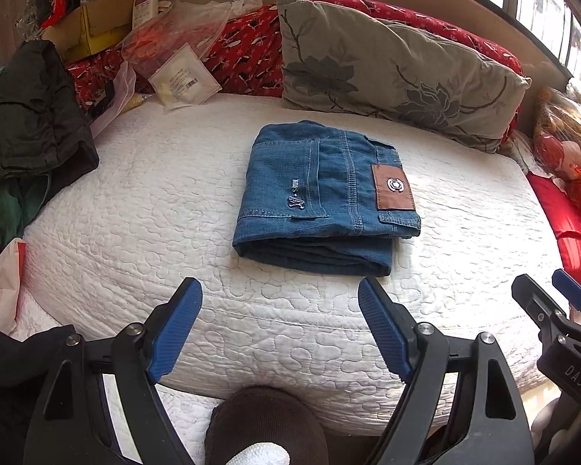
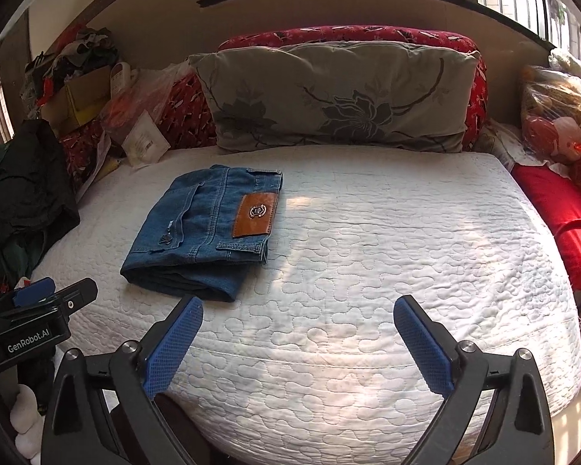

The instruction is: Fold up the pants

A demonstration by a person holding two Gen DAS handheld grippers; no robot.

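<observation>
Jeans (image 1: 325, 193) lie folded into a compact stack on the bed (image 1: 155, 213), brown patch up. Left gripper (image 1: 281, 298) and right gripper (image 2: 298, 310) both wide and empty, apart from the denim. Folding looks finished; next likely just tidy edges or retreat.

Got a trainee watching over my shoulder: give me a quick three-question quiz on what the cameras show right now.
1. True or false: the jeans lie folded on the white quilt.
2. The leather patch on the jeans is: A) black B) brown C) white?
3. Fill in: the left hand-held gripper and right hand-held gripper are both ____, holding nothing.

Key: 1 true; 2 B; 3 open.
</observation>
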